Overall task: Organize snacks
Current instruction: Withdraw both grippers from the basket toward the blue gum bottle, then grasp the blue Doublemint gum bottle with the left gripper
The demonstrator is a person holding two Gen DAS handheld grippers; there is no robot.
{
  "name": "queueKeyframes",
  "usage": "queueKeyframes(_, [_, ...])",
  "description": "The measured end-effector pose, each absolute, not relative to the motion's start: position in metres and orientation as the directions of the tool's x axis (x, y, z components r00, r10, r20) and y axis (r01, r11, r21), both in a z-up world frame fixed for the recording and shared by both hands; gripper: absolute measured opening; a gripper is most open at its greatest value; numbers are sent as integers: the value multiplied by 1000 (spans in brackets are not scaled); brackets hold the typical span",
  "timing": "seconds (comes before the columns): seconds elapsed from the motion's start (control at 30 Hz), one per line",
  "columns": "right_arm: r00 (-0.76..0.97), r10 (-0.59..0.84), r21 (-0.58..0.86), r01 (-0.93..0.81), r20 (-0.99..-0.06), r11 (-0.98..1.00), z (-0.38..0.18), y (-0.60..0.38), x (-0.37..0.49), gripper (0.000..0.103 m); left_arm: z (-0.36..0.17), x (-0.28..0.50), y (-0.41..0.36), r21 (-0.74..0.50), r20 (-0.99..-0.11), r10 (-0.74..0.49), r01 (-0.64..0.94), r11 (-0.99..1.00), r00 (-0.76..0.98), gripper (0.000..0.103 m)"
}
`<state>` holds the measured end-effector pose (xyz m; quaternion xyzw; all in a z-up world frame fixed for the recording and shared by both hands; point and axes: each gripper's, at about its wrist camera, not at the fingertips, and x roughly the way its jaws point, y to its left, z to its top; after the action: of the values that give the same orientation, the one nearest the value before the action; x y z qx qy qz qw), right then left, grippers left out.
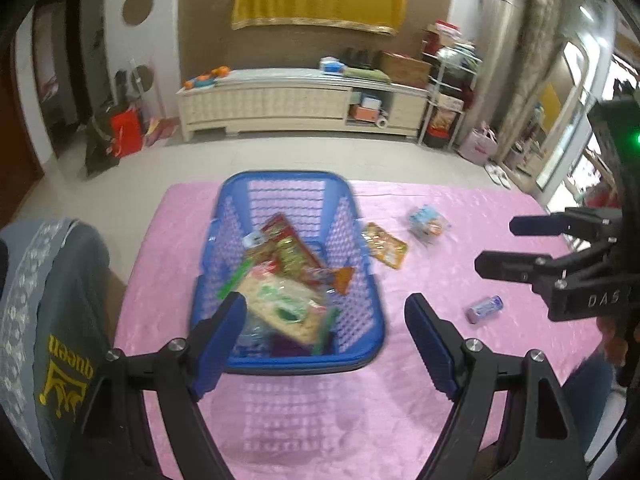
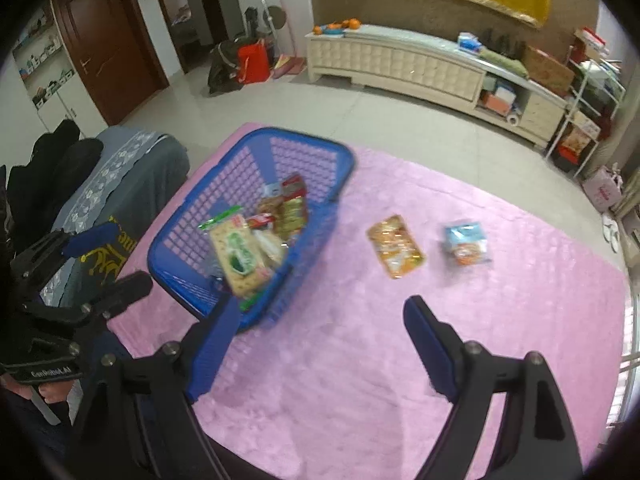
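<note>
A blue plastic basket [image 1: 280, 178] [image 2: 308, 138] stands on the pink tablecloth [image 1: 320, 420] [image 2: 360, 360], holding several snack packets, with a cracker packet [image 1: 280, 304] [image 2: 238, 256] on top. On the cloth to its right lie an orange packet [image 1: 384, 244] [image 2: 396, 246], a blue-and-white packet [image 1: 428, 220] [image 2: 466, 244] and a small purple tube [image 1: 484, 308]. My left gripper [image 1: 326, 332] [image 2: 134, 254] hovers open over the basket's near end, empty. My right gripper [image 1: 496, 245] [image 2: 320, 320] is open and empty above the cloth, right of the basket.
A chair draped with a grey garment [image 1: 60, 300] [image 2: 132, 168] stands against the table's left edge. Beyond the table's far edge is tiled floor, then a long white cabinet [image 1: 280, 100] [image 2: 400, 64]. The image is motion-blurred.
</note>
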<state>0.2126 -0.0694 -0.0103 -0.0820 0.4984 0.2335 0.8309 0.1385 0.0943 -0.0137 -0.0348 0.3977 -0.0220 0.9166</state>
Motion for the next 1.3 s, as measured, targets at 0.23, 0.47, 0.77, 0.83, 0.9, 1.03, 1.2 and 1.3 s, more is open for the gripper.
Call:
queueKeyframes(0.23, [420,297,102,-426,-857,899,-5,-121,210,87,-9,156,32,-21,-719,-105,129,991,687,82])
queueKeyframes(0.47, [434,270,102,-372,-860,923,-14,-168,219,87,-25,186,-8,-64,-738,-166,177,982,654,82])
queueKeyframes(0.77, [390,242,128,-296,-889,947,-57,-220,236,87,-68,218,-43,-80,-787,-181,194,978,589,82])
queueKeyframes(0.83, [378,241,137,-281,-894,950,-68,-228,238,87,-73,221,-52,-61,-778,-169,196,979,605,82])
queueKeyframes(0.9, [371,232,134,-270,-899,953,-80,-237,237,87,-77,224,-61,-41,-764,-163,206,978,625,82])
queueKeyframes(1.03, [387,201,111,-242,-900,964,-97,-256,229,87,-93,233,-90,-17,-782,-209,316,949,587,82])
queueKeyframes(1.2, [403,170,90,-211,-899,973,-115,-279,214,87,-124,239,-125,62,-811,-201,422,904,549,82])
queueKeyframes(1.3, [403,148,64,-213,-903,975,-125,-287,208,87,-144,243,-144,59,-837,-218,480,875,501,82])
